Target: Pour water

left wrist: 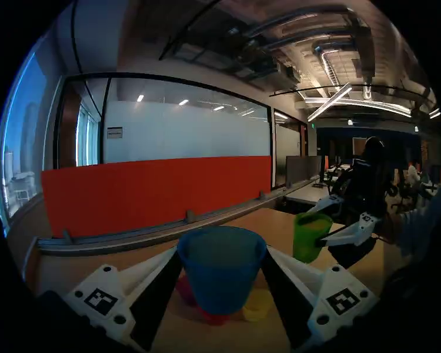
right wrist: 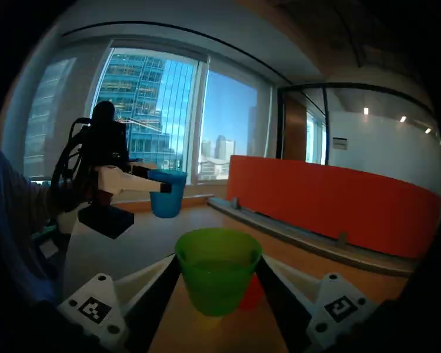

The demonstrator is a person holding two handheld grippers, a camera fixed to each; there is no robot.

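Note:
My left gripper (left wrist: 221, 276) is shut on a blue cup (left wrist: 221, 267), held upright above the wooden table (left wrist: 267, 220). My right gripper (right wrist: 218, 276) is shut on a green cup (right wrist: 218, 276), also upright, with liquid showing inside. In the left gripper view the green cup (left wrist: 310, 235) hangs to the right in the other gripper (left wrist: 332, 238). The right gripper view has the blue cup (right wrist: 166, 200) at the left, gripped by the other gripper (right wrist: 164, 187). The two cups are apart.
Small cups stand on the table below the blue cup: a pink one (left wrist: 185, 288), a red one (left wrist: 214, 317) and a yellow one (left wrist: 257, 305). A red cup (right wrist: 251, 293) sits behind the green cup. An orange partition (left wrist: 156, 191) runs along the table's far edge.

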